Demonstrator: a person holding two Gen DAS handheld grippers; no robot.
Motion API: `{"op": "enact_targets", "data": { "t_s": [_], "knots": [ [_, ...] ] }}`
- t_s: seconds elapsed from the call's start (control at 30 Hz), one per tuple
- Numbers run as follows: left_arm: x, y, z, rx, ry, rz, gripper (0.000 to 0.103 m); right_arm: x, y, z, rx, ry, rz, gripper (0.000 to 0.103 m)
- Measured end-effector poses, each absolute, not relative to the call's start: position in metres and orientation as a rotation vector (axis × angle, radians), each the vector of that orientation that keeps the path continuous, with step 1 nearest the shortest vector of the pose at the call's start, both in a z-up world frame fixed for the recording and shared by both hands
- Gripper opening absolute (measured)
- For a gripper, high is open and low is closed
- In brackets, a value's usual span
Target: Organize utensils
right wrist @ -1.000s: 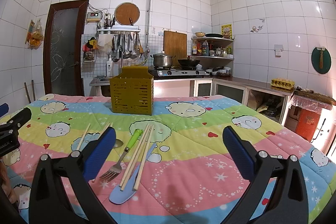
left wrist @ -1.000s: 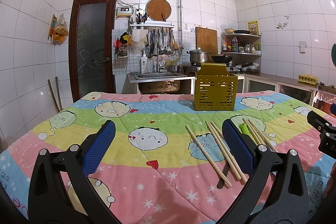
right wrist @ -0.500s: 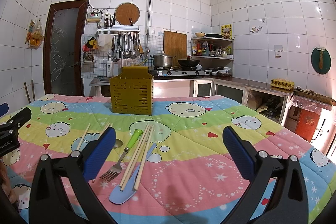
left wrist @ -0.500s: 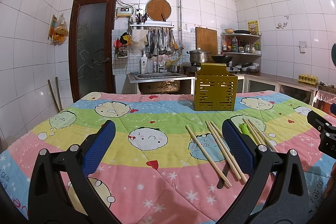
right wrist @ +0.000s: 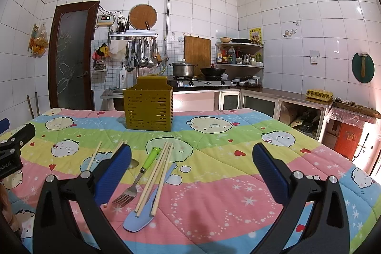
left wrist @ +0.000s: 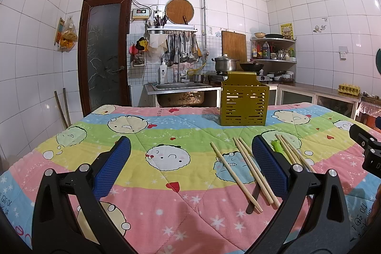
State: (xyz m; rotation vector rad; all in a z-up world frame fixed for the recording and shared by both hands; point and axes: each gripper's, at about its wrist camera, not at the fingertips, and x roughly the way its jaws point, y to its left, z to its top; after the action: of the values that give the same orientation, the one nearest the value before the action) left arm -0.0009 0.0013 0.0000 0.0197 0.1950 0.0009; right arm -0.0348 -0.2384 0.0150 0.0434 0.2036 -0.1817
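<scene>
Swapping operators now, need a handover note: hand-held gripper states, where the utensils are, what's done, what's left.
Left hand-held gripper: open, empty, above the cloth.
Right hand-held gripper: open, empty.
Yellow slotted holder: upright at the far side of the table; contents not visible.
Loose on the cloth: green-handled fork, light blue spatula with chopsticks lying across it, more chopsticks to the left, a spoon partly hidden.
Done: nothing visibly.
Left: move all utensils into the holder.

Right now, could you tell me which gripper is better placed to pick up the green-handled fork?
Probably the right gripper: open, with the green-handled fork lying just inside its left finger. For the left gripper, also open, the fork hides behind its right finger.
</scene>
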Motion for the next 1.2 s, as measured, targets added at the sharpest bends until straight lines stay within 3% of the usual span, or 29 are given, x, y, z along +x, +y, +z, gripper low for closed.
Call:
{"op": "enact_targets", "data": {
  "t_s": [0.9, 1.2],
  "knots": [
    [0.003, 0.003, 0.0, 0.029, 0.214, 0.002, 0.098, -0.035, -0.242, 0.015, 0.066, 0.211, -0.177, 0.099],
    [0.018, 0.005, -0.003, 0.022, 0.297, 0.011, 0.098, -0.016, -0.248, 0.008, 0.117, 0.322, -0.124, 0.099]
  ]
}}
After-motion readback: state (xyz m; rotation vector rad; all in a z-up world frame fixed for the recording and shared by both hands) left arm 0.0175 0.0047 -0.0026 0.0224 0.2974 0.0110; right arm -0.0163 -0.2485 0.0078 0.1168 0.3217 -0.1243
